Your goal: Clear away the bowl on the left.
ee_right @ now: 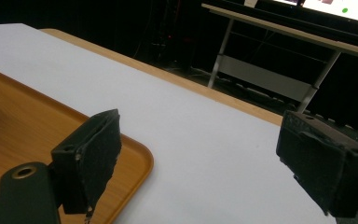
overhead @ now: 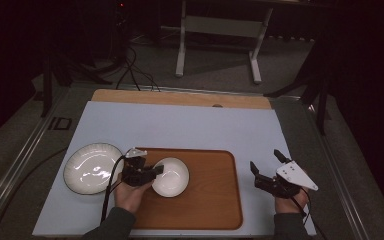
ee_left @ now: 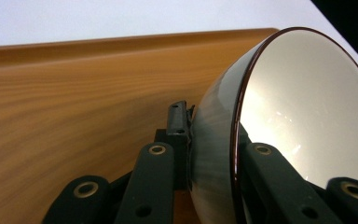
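Observation:
A white bowl with a dark rim sits on the left part of the wooden tray. My left gripper is shut on the bowl's left rim; in the left gripper view one jaw presses the bowl's outer wall and the other lies inside it, above the tray. My right gripper is open and holds nothing, just right of the tray over the white mat. In the right gripper view its jaws stand wide apart, the gripper spanning the tray's corner.
A white plate lies on the mat, left of the tray and next to my left hand. The pale mat covers a wooden table. Beyond the table's far edge stand a desk frame and floor cables.

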A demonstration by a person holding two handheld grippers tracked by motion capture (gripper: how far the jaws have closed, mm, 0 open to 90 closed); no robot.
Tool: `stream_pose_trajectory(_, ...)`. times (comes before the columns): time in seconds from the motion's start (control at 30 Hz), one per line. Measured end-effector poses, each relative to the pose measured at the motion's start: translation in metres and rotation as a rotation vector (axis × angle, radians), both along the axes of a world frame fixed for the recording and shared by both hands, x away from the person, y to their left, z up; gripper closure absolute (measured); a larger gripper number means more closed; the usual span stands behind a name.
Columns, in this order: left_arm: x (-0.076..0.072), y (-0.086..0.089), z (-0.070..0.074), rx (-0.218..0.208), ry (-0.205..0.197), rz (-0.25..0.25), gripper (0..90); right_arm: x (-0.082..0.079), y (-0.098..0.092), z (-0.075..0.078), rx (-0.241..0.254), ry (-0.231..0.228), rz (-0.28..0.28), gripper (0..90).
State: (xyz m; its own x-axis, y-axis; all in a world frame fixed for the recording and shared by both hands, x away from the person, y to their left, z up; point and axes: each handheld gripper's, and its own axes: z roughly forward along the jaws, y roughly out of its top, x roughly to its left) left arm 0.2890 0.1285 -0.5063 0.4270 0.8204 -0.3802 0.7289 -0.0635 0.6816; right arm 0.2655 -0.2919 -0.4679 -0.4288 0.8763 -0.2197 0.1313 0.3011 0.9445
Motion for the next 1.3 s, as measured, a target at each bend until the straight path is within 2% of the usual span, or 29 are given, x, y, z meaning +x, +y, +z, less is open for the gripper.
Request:
stream_pose_trajectory(0.27,-0.002,-0.006,-0.004,0.015,0.023,-0.018,80.1,0.0,0.0,0.0,0.001,-0.001,0.0,13.5)
stream_pose_trajectory(0.47,-0.003,-0.009,-0.008,0.018,0.06,-0.039,79.3,0.0,0.0,0.0,0.003,-0.002,0.0,13.5)
stream_pose_trajectory(0.77,-0.002,-0.011,-0.008,0.037,0.062,-0.051,79.4,0.0,0.0,0.0,0.0,0.0,0.0,13.5)
stream_pose_trajectory(0.8,-0.001,-0.011,-0.008,0.029,0.069,-0.052,78.5,0.0,0.0,0.0,0.0,0.001,-0.001,13.5)
stream_pose_trajectory(0.87,-0.001,-0.011,-0.009,0.035,0.074,-0.057,76.1,0.0,0.0,0.0,-0.002,0.001,-0.001,13.5)
stream_pose_trajectory(0.9,0.0,-0.013,-0.012,0.046,0.09,-0.064,76.1,0.0,0.0,0.0,-0.002,0.001,-0.001,13.5)
stream_pose_trajectory(0.97,0.0,-0.013,-0.012,0.028,0.094,-0.061,74.7,0.0,0.0,0.0,0.0,0.0,-0.002,13.5)
stream_pose_trajectory(1.03,0.0,-0.013,-0.012,0.033,0.1,-0.069,72.0,0.0,0.0,0.0,0.0,-0.001,-0.002,13.4)
stream_pose_trajectory(1.1,0.0,-0.012,-0.013,0.029,0.098,-0.074,70.3,0.0,0.0,0.0,0.0,-0.001,-0.002,13.5)
stream_pose_trajectory(1.17,0.0,-0.012,-0.011,0.013,0.093,-0.082,62.4,0.0,0.0,0.0,0.003,-0.003,-0.002,13.5)
stream_pose_trajectory(1.27,-0.001,-0.012,-0.008,0.01,0.071,-0.09,55.6,0.0,-0.001,0.0,0.003,-0.004,-0.001,13.5)
stream_pose_trajectory(1.3,-0.002,-0.011,-0.003,0.008,0.043,-0.089,55.6,0.0,-0.001,0.0,0.003,-0.004,-0.002,13.5)
